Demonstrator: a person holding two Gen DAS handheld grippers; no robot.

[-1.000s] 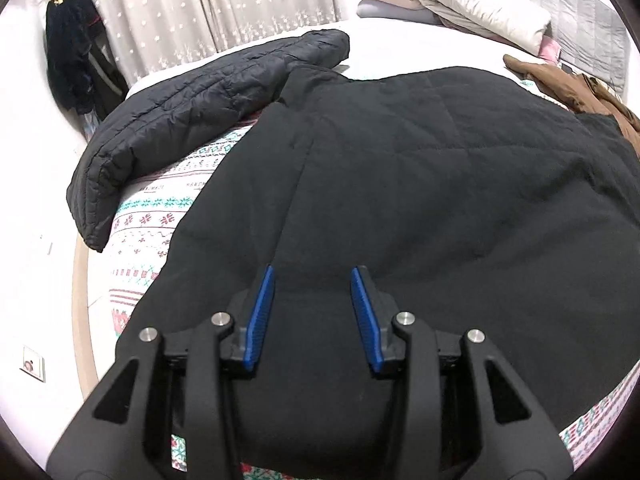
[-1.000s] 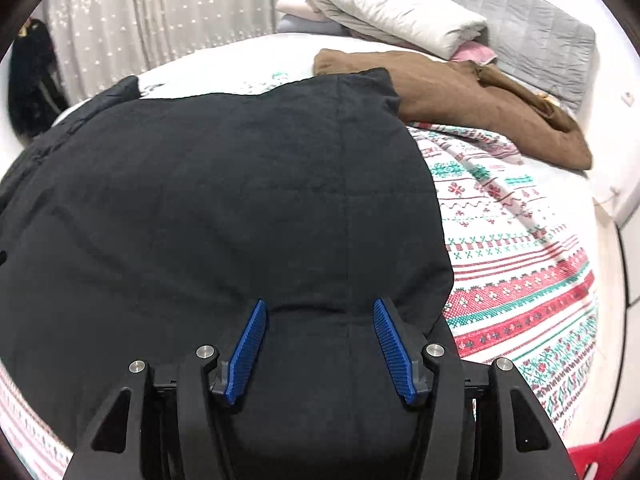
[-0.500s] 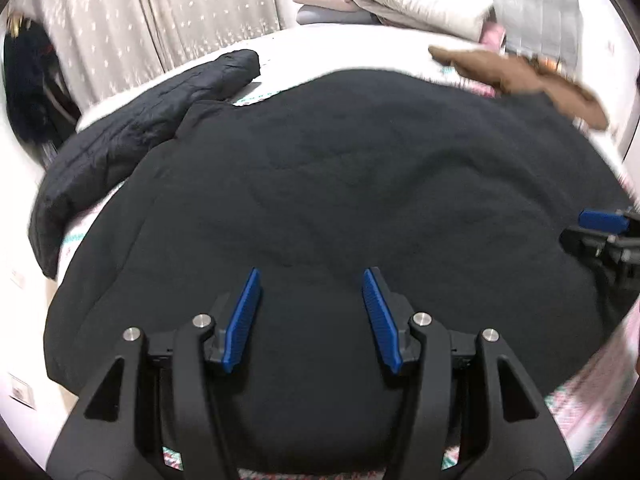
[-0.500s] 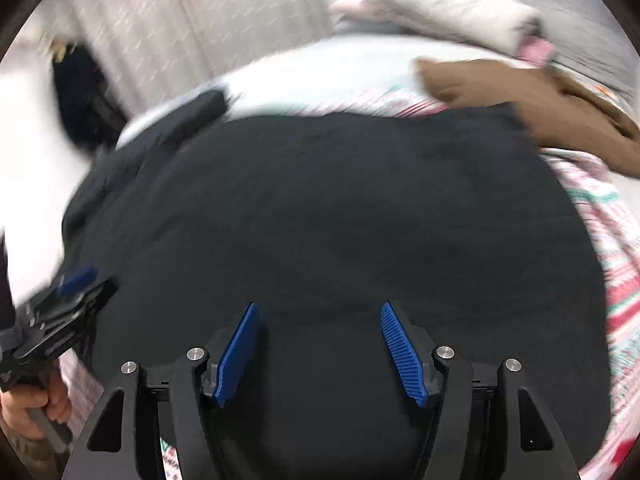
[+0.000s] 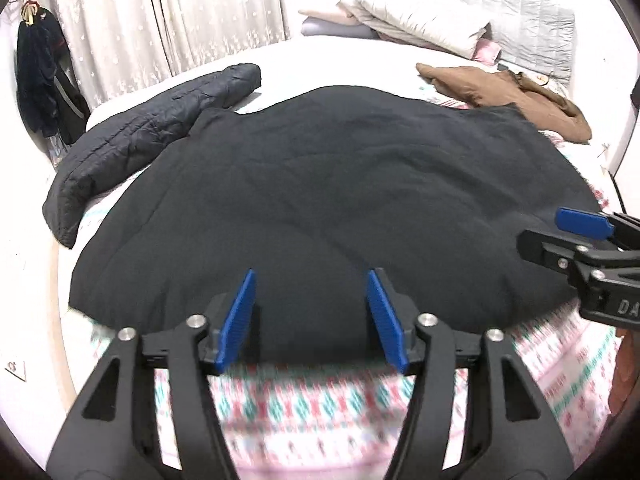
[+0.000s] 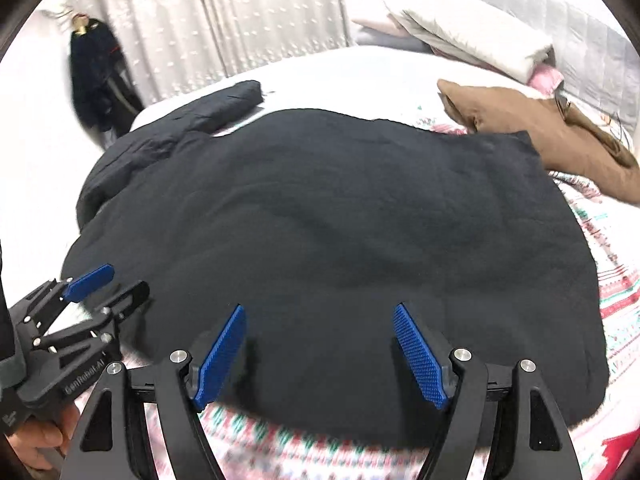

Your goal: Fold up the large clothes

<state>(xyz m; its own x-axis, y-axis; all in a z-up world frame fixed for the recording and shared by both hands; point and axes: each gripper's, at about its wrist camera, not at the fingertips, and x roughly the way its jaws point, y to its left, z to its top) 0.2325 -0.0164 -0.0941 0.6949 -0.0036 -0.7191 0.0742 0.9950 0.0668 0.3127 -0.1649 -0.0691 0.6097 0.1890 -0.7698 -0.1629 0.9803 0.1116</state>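
Note:
A large black padded coat lies spread flat on the bed, its quilted sleeve stretched out to the left. It also fills the right wrist view. My left gripper is open and empty, hovering over the coat's near hem. My right gripper is open and empty over the same hem further right. Each gripper shows in the other's view: the right one at the right edge, the left one at the lower left.
The bed has a red and green patterned cover. A brown garment lies at the far right. Folded white bedding and a grey headboard stand behind. Dark clothes hang by the curtain.
Both grippers have pulled back toward the coat's near hem and turned inward, so the patterned cover now shows below them. Their jaws stayed open. The coat lies as before.

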